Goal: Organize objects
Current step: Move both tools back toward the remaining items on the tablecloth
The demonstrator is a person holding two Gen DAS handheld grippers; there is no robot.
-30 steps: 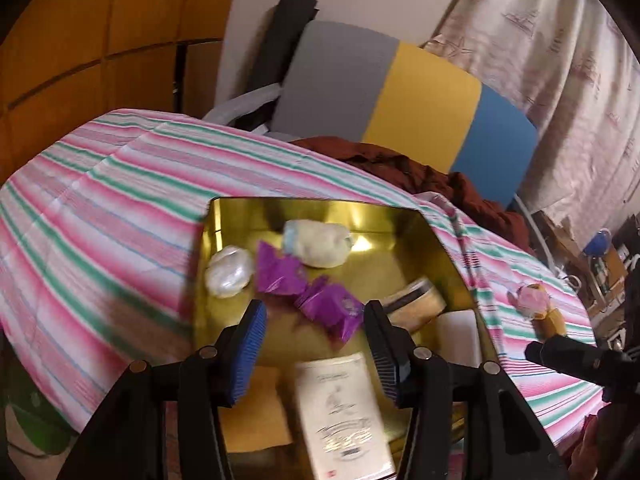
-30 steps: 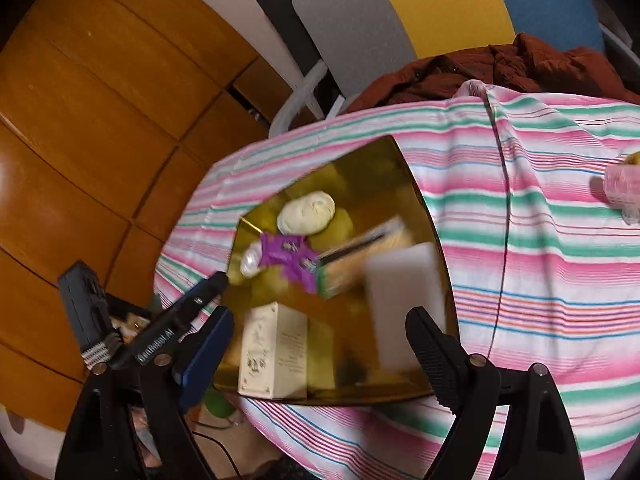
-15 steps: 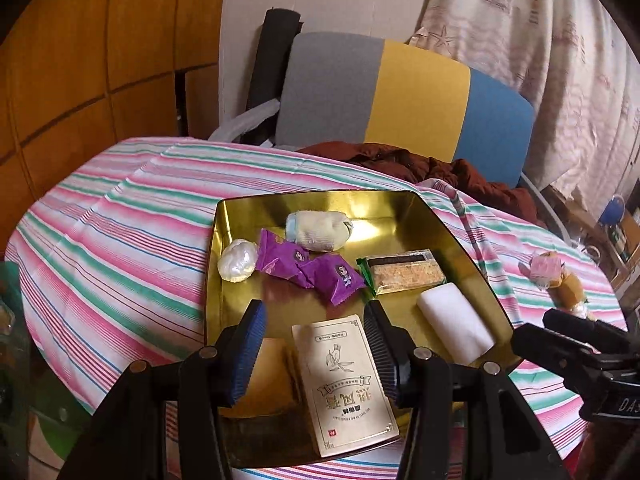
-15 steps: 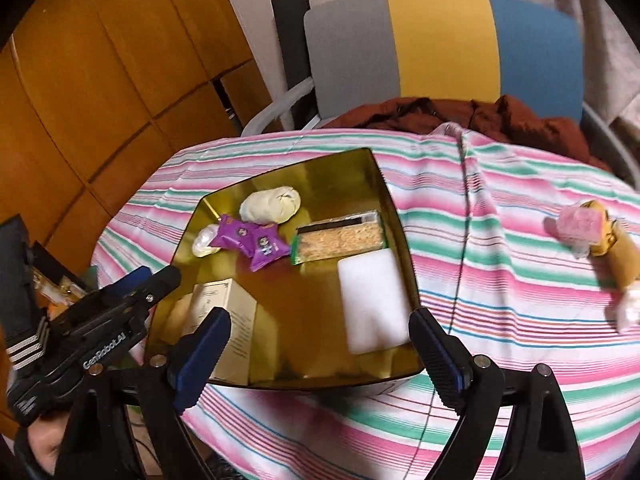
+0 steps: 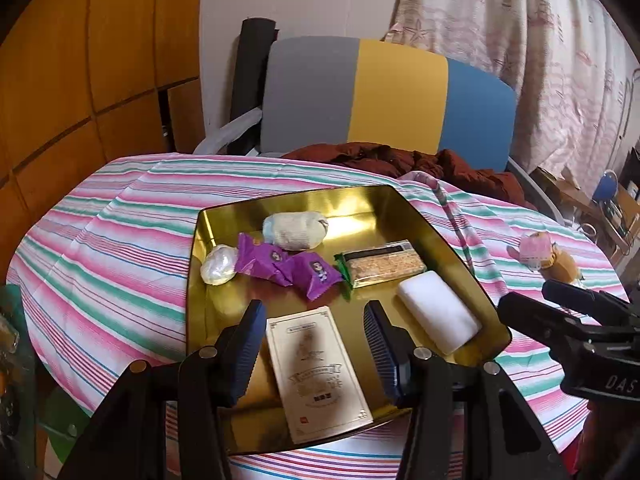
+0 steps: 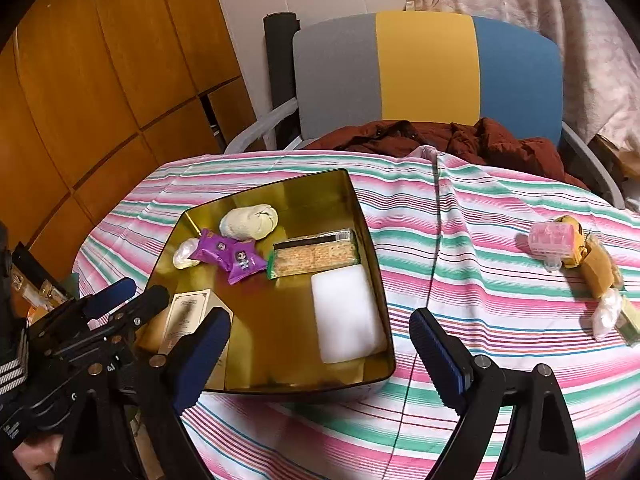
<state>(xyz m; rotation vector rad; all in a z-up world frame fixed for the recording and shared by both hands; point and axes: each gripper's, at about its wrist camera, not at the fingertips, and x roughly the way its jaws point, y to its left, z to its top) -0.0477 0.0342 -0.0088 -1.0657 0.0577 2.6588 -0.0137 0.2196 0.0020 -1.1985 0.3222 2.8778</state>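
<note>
A gold tray [image 5: 360, 205] [image 6: 280, 332] sits on the striped tablecloth. It holds a cream printed box [image 5: 316, 372] [image 6: 186, 318], a white block [image 5: 438, 316] [image 6: 344, 312], a cracker packet [image 5: 384, 264] [image 6: 316, 254], two purple packets [image 5: 288, 266] [image 6: 228, 252], a pale wrapped bun [image 5: 294, 230] [image 6: 248, 222] and a small white wrapped piece [image 5: 218, 270] [image 6: 185, 252]. My left gripper [image 5: 314, 320] hangs open over the cream box at the tray's near end. My right gripper [image 6: 320, 320] stands wide open above the tray's near right corner, holding nothing.
Loose snacks lie on the cloth to the right: a pink pack [image 6: 550, 240] [image 5: 534, 248], a yellow-brown wrapped piece [image 6: 596, 268] and a white wrapped one [image 6: 606, 314]. A grey, yellow and blue chair [image 6: 424, 68] with a dark red jacket [image 6: 440, 138] stands behind the table. Wooden panels [image 6: 100, 80] line the left.
Both grippers have drawn back from the tray and levelled out, so the whole tray and the loose snacks on the right now show. Both stay open and empty.
</note>
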